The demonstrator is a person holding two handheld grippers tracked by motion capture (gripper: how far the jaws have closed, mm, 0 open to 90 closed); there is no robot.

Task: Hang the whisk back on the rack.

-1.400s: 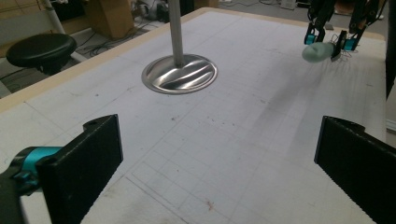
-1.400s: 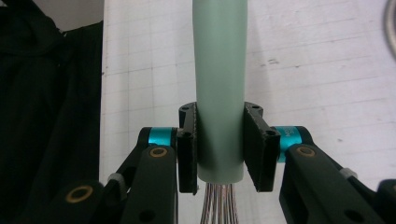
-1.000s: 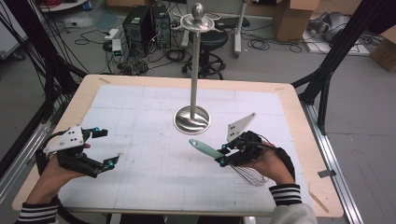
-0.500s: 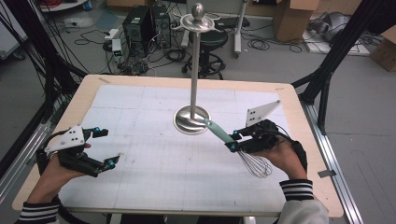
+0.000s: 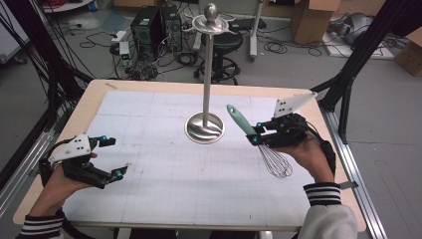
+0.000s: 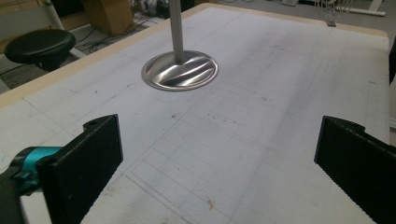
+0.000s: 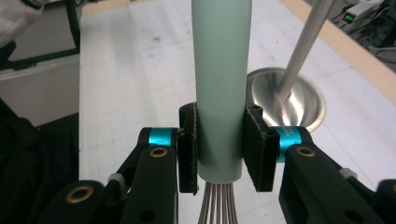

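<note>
Since a second ago my right gripper (image 5: 255, 134) has lifted the whisk (image 5: 259, 142) off the table (image 5: 149, 199) and carried it nearer the steel stand (image 5: 206, 119). Jaws clamped on the whisk's pale green handle just above the wires, handle up; my left gripper (image 5: 112, 157) rests unmoved at the near left, jaws wide apart, empty. Gridded white mat (image 5: 159, 179) on the wooden table; beyond it floor cables, a stool (image 5: 221, 42) and cardboard boxes (image 5: 311, 20); no legible writing.

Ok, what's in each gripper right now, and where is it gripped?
The right gripper holds a whisk by the lower end of its green handle, just above the wires. The left gripper is open and holds nothing.
</note>
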